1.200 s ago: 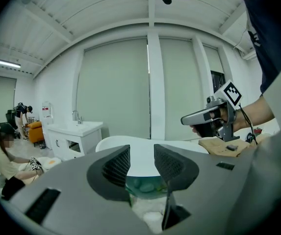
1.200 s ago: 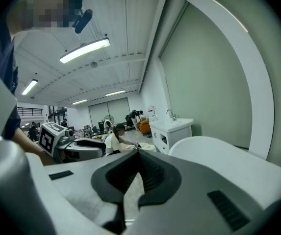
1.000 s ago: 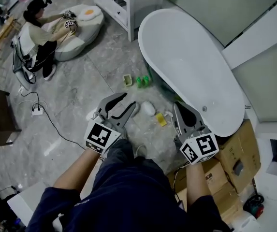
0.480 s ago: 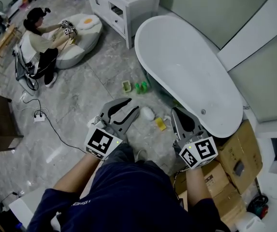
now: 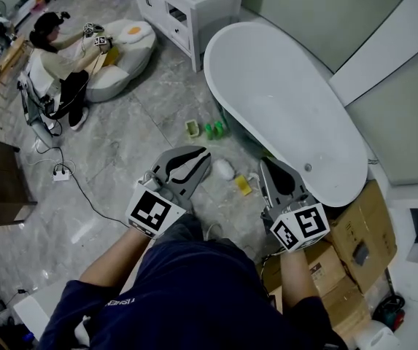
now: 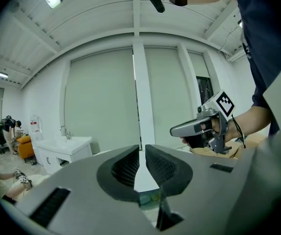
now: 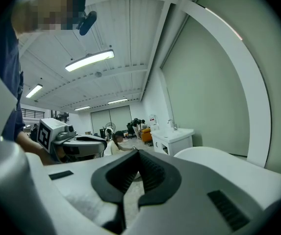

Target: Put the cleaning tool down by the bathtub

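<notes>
Down on the grey floor (image 5: 121, 152), just beside the white bathtub (image 5: 281, 86): the cleaning tool (image 5: 225, 168), small, white and round, lying free. Touched by nothing. Right next to it on the floor, a little yellow thing (image 5: 243, 186). Farther along the side of the tub, two small green things (image 5: 214, 130) and a pale green dish (image 5: 192, 128).

Just to the left of the tool in the head view, held up off the floor: the left gripper (image 5: 196, 160). Jaws just been closing, now almost together, with only a thin slit left. Nothing between them, only the far wall seen through the slit in the left gripper view. On the other side of the tool, near the tub: the right gripper (image 5: 269, 168). Jaws pressed shut, tip to tip, with nothing held.

Step in hand, at a guess: the very end of the job. Tool down by the tub and out of both grippers, so putting-down most likely done.

Next move, most likely: draw both grippers up and back. Calls for care not to bump or kick the tool while stepping away. No more grabbing needed, unless too far from the tub. Then open the left jaws wide, come down over the tool and set it closer.
</notes>
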The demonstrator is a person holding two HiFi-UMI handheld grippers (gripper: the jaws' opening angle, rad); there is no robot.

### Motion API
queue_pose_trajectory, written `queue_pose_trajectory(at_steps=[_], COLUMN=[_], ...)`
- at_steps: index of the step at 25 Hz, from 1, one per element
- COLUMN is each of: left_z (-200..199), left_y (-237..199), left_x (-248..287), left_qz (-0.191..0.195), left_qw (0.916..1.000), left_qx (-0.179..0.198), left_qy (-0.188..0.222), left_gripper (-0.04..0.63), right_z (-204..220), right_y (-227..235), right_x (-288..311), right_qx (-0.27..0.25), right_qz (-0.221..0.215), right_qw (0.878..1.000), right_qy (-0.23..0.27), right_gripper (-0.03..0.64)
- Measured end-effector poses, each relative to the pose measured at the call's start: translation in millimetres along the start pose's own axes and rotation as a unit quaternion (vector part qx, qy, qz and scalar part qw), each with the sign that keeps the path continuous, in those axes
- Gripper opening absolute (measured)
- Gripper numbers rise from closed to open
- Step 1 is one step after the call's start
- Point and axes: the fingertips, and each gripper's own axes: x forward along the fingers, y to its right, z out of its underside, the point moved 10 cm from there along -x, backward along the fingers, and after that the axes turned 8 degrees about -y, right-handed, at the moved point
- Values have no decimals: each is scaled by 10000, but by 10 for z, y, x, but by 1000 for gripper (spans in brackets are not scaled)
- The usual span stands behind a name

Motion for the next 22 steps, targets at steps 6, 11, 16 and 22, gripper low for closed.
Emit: queue_pose_trajectory(at_steps=[6, 11, 16, 22], left_z=[7, -3, 6, 25], left_y=[0, 0, 43, 56], left_x=[-50, -87, -129, -148], left_qz=[1, 13, 10, 48], left_qw=[10000, 9999, 9999, 9995], left_qx=[-49, -70, -91, -226], left_qy=[85, 116, 137, 221], left_gripper=[49, 43, 34, 31], right_z=[30, -8, -28, -28], right_y=[-52, -114, -193, -246], right_x=[11, 10, -23, -14], right_qx=[68, 64, 5, -57], right_qz=[-26, -58, -81, -74], right_qw=[10000, 10000, 10000, 10000], right_qy=[20, 47, 51, -30], right_gripper=[5, 5, 5, 3])
